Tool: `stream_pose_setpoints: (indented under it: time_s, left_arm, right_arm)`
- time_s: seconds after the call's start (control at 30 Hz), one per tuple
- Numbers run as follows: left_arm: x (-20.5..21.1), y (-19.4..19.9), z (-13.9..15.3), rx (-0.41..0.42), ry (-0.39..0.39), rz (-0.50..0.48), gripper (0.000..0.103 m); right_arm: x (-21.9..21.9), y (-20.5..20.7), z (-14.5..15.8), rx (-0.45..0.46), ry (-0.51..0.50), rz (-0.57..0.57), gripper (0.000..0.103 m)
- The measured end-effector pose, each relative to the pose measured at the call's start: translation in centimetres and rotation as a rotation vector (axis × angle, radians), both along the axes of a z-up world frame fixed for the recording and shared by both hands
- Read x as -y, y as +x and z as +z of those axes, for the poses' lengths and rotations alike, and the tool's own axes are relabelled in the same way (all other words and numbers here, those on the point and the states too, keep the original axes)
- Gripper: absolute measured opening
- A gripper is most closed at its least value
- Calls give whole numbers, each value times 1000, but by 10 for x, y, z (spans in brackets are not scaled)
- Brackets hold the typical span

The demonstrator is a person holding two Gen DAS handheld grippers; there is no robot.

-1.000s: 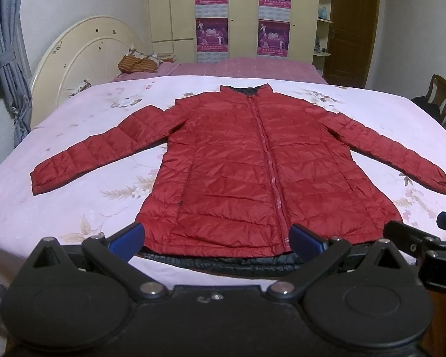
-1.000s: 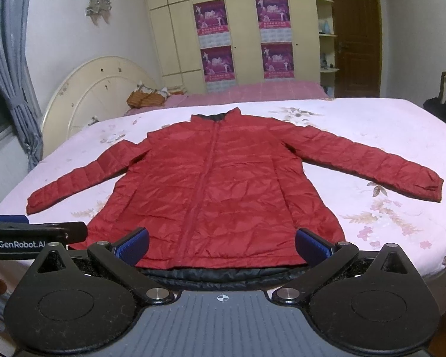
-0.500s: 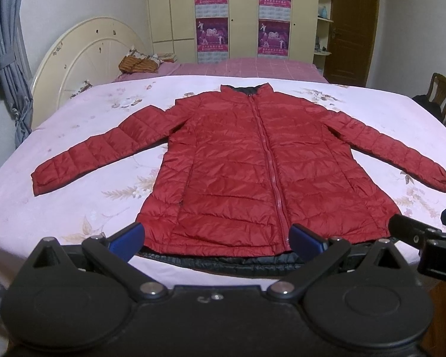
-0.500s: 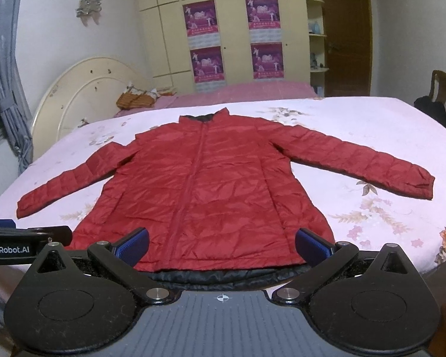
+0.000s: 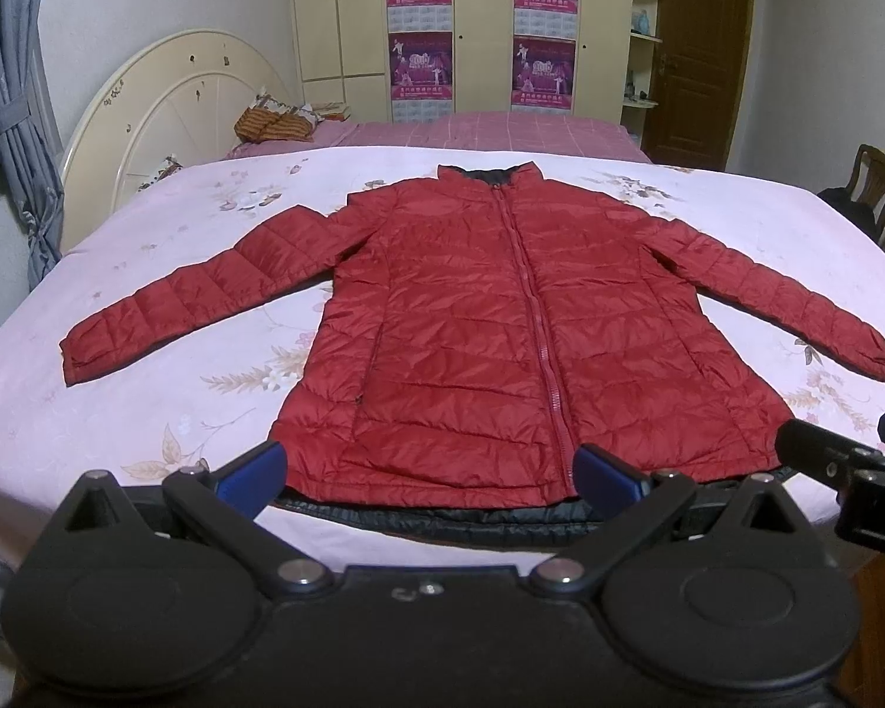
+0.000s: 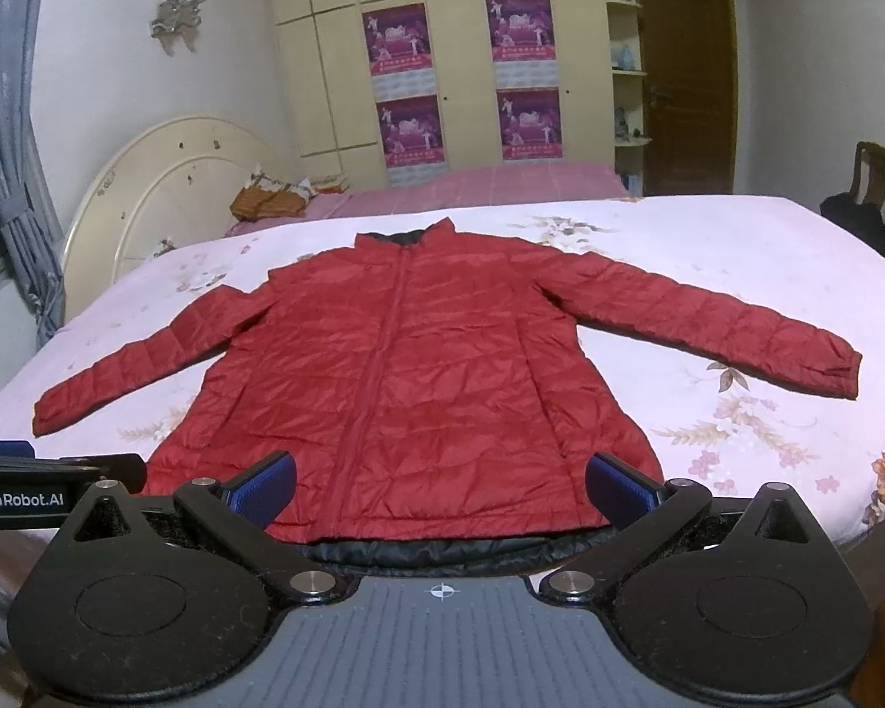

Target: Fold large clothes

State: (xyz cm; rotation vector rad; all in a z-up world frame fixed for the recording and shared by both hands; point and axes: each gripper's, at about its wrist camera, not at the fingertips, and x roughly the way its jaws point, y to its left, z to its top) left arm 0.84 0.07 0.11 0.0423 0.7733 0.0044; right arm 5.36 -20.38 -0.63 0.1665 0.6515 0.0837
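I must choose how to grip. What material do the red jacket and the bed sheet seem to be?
The red jacket looks like thin quilted nylon or polyester with padding: stitched puffy bands and a slight sheen. The bed sheet looks like matte woven cotton or a blend, with a printed flower pattern.

Bed with pale pink floral sheet, cream rounded headboard at its left end. Second bed behind it with a magenta checked cover; orange-brown striped bundle lies on it near the headboard. Cream wardrobe on the back wall, four purple posters stuck on its doors. Dark wooden door right of the wardrobe, open shelves with small items between them. Wall lamp upper left. Grey-blue curtain tied back at far left. Wooden chair at right, dark item on it.
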Motion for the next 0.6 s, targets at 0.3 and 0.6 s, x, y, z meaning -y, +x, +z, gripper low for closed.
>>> stream_pose_setpoints:
  time_s: [0.3, 0.6]
  left_arm:
    - [-1, 1, -1, -2, -2, -2, 103]
    - [-5, 5, -4, -8, -3, 0, 103]
  right_arm:
    - [0, 0, 0, -1, 1, -1, 103]
    - [-1, 2, -2, -4, 2, -13, 103]
